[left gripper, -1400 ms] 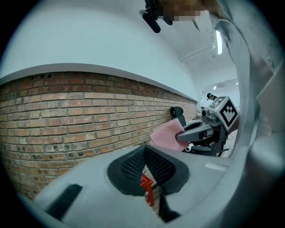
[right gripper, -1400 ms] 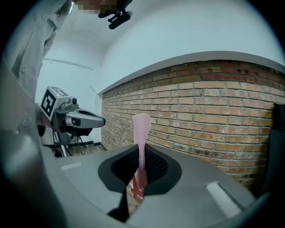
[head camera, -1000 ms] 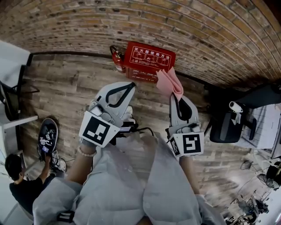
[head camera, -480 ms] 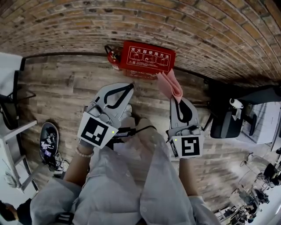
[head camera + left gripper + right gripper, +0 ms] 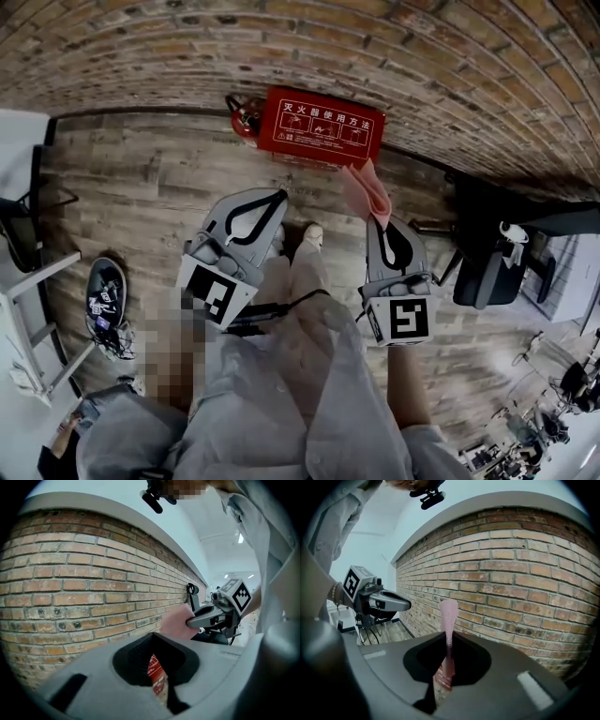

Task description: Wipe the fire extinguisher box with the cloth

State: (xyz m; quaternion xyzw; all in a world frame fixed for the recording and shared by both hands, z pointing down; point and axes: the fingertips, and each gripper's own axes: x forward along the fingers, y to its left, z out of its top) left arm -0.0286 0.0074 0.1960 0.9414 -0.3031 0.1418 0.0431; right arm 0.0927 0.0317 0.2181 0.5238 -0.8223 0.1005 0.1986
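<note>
A red fire extinguisher box (image 5: 322, 127) with white print stands on the wood floor against the brick wall; a sliver of the box (image 5: 155, 668) shows through the left gripper's own frame. My right gripper (image 5: 379, 222) is shut on a pink cloth (image 5: 367, 191) that stands up from its tips, just right of and below the box. In the right gripper view the cloth (image 5: 448, 620) rises edge-on from the closed jaws. My left gripper (image 5: 278, 197) hangs shut and empty, below the box. The cloth (image 5: 176, 623) and the right gripper (image 5: 190, 621) appear in the left gripper view.
A red extinguisher (image 5: 245, 114) lies at the box's left end. A black office chair (image 5: 489, 265) stands at the right. A white table edge (image 5: 28, 281) and a shoe (image 5: 105, 305) are at the left. The brick wall (image 5: 281, 47) runs behind the box.
The view has shifted and the box now sits a little farther from both grippers. The cloth stays held in the right gripper. The seated person at lower left is mostly out of view.
</note>
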